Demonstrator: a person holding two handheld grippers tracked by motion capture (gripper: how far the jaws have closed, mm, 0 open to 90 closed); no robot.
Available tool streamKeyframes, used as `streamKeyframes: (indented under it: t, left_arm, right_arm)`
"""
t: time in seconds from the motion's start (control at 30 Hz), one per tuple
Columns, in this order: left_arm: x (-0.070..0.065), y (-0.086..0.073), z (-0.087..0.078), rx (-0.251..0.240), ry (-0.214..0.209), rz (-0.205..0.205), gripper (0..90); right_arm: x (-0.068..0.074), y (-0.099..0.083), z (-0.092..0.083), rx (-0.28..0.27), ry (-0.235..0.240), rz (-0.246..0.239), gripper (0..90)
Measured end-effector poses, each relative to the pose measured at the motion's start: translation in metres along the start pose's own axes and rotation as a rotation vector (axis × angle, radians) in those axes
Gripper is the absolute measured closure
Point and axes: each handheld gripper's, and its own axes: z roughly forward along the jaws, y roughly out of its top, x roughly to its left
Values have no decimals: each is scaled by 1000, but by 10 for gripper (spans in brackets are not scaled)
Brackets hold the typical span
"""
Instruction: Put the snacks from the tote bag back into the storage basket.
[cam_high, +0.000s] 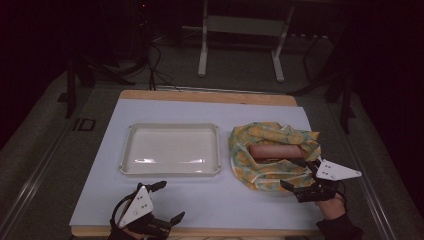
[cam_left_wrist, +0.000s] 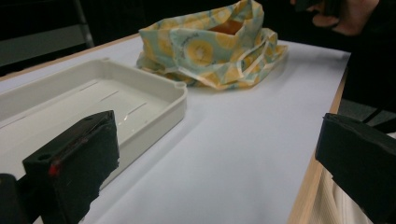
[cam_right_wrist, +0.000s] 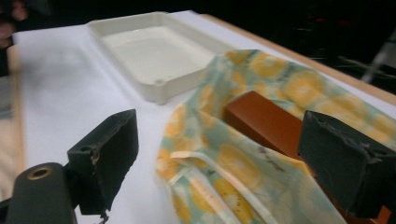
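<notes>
A long brown block lies inside a soft bag with yellow and pale green spots. The bag sits on the right side of the white surface, and its top is open, so the block peeks out. In the right gripper view the block looks smooth with flat sides and sharp edges, and the cloth is folded up around it.

Just beside the bag, on its left, is a white tray with nothing in it. The two do not touch.

The right gripper is at the near edge of the bag. Its jaws are wide open, one on each side of the bag's rim, and they hold nothing. The left gripper rests low near the front edge of the surface, in front of the tray. Its jaws are wide open too and hold nothing.

It looks like the block is meant to come out of the bag, maybe into the tray. To do that well, the right jaws should go over the cloth and close on the block's flat sides, not on the cloth. The bag is floppy and may lift up with the block, so the left gripper could hold the bag down.
</notes>
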Motion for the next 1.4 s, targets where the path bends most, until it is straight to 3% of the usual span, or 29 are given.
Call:
streamKeyframes:
  t: [0.13,0.23,0.3,0.43,0.63,1.17,1.23,1.3,1.4]
  left_arm:
    - [-3,-4,-8,12,11,13,0]
    - [-2,-5,-11,9,10,13,0]
    - [0,-5,-12,1,8,19,0]
    - [1,-7,-11,8,11,22,0]
    - [4,-8,-9,17,-7,24,0]
    - [4,-8,-6,29,-37,29,0]
    - [4,-8,-6,27,-38,29,0]
    - [4,-8,-6,25,-40,29,0]
    - [4,-8,-6,25,-44,28,0]
  right_arm:
    - [-2,5,2,64,112,-39,125]
    - [-1,6,2,98,122,-69,125]
    - [-2,8,2,104,157,-70,125]
    - [-3,11,0,108,156,-74,126]
    - [-16,18,-1,158,183,-101,133]
    - [-57,46,16,316,241,-49,128]
    - [-60,51,20,337,210,-55,138]
    - [-62,55,22,344,233,-65,133]
    - [-65,59,28,360,227,-93,153]
